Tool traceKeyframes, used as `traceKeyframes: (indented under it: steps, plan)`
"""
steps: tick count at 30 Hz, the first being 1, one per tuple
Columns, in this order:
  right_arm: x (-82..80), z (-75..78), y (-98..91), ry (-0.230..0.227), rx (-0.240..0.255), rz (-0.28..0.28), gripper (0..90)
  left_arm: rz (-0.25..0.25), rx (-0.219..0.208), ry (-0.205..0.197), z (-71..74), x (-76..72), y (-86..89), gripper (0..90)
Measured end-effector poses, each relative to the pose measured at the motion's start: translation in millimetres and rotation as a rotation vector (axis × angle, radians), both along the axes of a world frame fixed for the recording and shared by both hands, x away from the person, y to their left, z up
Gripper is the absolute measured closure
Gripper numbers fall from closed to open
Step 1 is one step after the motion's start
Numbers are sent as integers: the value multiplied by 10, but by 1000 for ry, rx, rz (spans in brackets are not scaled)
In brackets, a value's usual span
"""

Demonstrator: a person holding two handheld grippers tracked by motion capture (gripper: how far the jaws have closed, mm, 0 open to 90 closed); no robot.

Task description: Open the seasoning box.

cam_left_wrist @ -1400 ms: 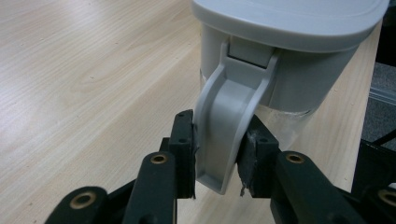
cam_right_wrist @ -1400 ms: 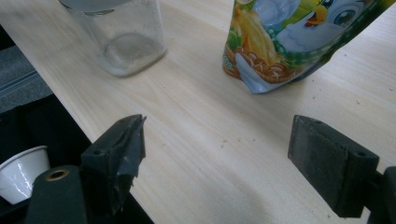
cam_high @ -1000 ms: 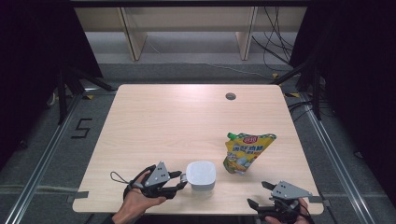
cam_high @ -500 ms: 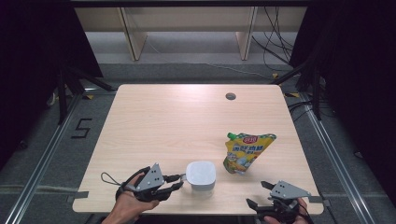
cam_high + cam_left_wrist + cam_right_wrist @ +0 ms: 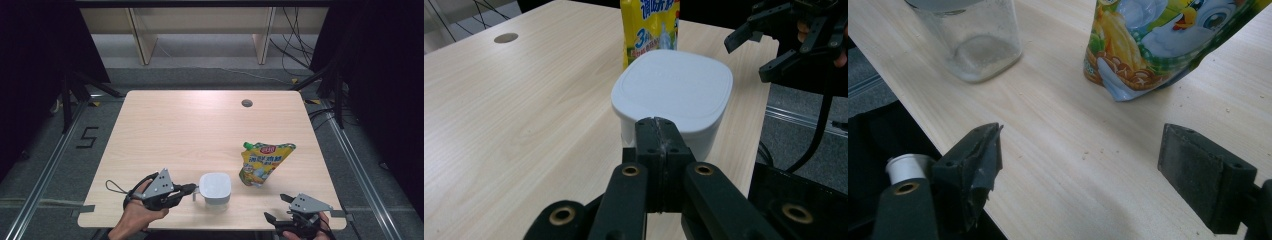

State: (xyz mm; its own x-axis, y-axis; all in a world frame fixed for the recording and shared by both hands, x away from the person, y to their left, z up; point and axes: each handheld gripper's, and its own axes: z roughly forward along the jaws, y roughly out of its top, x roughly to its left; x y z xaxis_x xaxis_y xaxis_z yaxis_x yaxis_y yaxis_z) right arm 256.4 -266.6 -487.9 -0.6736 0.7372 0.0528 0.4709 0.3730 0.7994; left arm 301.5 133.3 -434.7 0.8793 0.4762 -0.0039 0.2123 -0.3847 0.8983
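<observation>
Since the earlier frames the left tool point(image 5: 658, 131) has closed its jaws; they now meet at the container's point(image 5: 674, 87) near side, and whether anything is pinched between them cannot be told. The container is squarish, round-cornered frosted plastic under a smooth white lid, upright near the surface's point(image 5: 190, 130) near edge. Right of it leans a glossy yellow pouch point(image 5: 264, 163), spout up-left. The right tool point(image 5: 285, 210) rests spread at the near-right corner.

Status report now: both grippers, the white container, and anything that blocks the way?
Left gripper just closed on the white container, at its handle side. Right gripper open, empty, at the table edge. Yellow pouch stands behind, apart.
</observation>
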Motion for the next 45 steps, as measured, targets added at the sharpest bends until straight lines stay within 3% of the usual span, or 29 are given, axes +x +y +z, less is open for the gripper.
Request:
traceKeyframes:
  steps: [1, 2, 6, 14, 15, 16, 19, 22, 24, 28, 29, 30, 31, 32, 33, 34, 35, 40, 41, 45]
  plan:
    - [22, -2, -15, -38, -18, 11, 188, 0, -9, 4, 11, 4, -22, 890]
    - [22, -11, -3, -16, -3, 21, 188, 3, -16, 3, 23, 5, -43, 890]
    - [24, -12, -7, -28, -5, 18, 188, -18, -16, -17, 67, 52, -98, 890]
    - [24, -12, -6, -28, -5, 19, 188, -17, 0, -11, 34, 105, -153, 891]
    - [1, -10, 12, -10, 11, 3, 188, -1, 7, -4, 27, 98, -152, 891]
    - [7, -3, 2, -21, -9, 8, 188, 1, 0, -2, 20, 102, -150, 890]
    - [15, 0, -3, -32, -4, 16, 186, 6, -10, 4, 12, 110, -138, 891]
    - [2, 7, 19, -28, 17, 23, 180, 12, -22, 13, -1, 107, -129, 891]
    - [3, 8, 42, -41, 33, 35, 179, -2, -11, -9, 1, 123, -117, 891]
    - [3, 31, 98, -85, 73, 49, 182, 19, -24, 10, -11, 103, -119, 891]
    - [-32, 51, 126, -51, 86, 40, 187, 16, -27, 6, -12, 105, -119, 891]
    - [1, 52, 128, -106, 74, 68, 201, 10, -26, 2, -12, 110, -115, 891]
    - [-12, 81, 156, -96, 73, 74, 292, 17, -34, 7, -17, 106, -114, 890]
    - [-12, 81, 156, -96, 73, 74, 292, 17, -34, 7, -17, 106, -114, 890]
    - [8, 90, 164, -132, 73, 101, 363, 16, -34, 6, -17, 106, -114, 890]
    - [-19, 108, 195, -115, 82, 102, 404, 16, -32, 6, -17, 106, -112, 890]
    - [6, 140, 235, -151, 69, 122, 470, 15, -29, 4, -17, 105, -110, 890]
    - [38, 201, 342, -153, 43, 135, 573, 21, -25, 7, -22, 92, -103, 890]
    - [56, 209, 387, -160, 36, 164, 605, 18, -21, -3, -23, 95, -98, 890]
    - [54, 238, 438, -160, 45, 167, 665, 19, -21, -5, -24, 95, -99, 890]
